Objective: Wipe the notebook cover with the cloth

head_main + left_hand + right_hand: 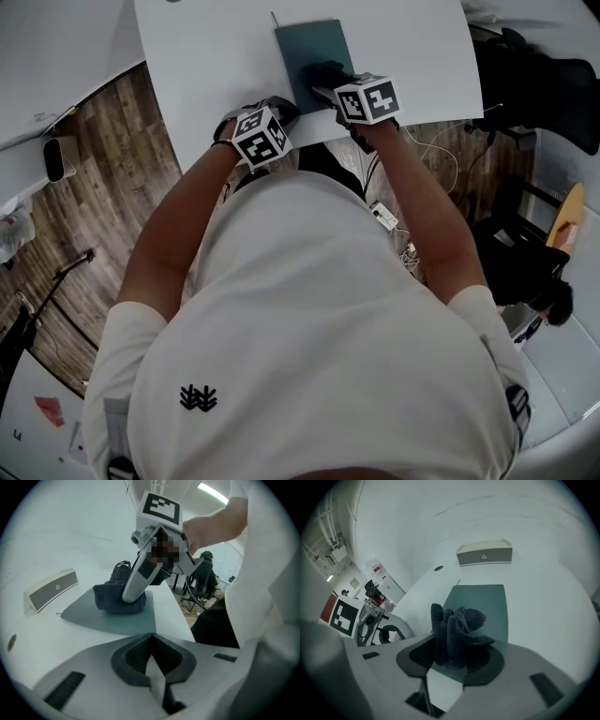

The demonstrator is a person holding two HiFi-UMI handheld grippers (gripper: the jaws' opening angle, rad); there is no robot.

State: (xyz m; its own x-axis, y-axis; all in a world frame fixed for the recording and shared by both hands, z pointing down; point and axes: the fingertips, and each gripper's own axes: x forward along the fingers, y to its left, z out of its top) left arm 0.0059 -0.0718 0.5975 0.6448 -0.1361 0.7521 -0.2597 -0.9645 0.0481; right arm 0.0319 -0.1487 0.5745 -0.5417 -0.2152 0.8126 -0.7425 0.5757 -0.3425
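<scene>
A dark teal notebook [309, 42] lies flat on the white table [206, 66]. A dark bunched cloth [323, 73] rests on its near half. My right gripper [326, 90] is shut on the cloth [459, 627], which sticks up in folds between the jaws [457, 656] over the notebook cover [485, 599]. In the left gripper view the right gripper's fingers [136, 581] press the cloth [115, 602] onto the notebook [93, 616]. My left gripper [279, 109] sits at the notebook's near left corner, shut with nothing between its jaws [150, 644].
A white box-shaped device [483, 554] stands on the table beyond the notebook, and a small dark round spot [438, 567] lies to its left. The table's near edge [187, 159] runs close to both grippers. Cables [441, 150] and dark chairs [544, 66] are on the floor at right.
</scene>
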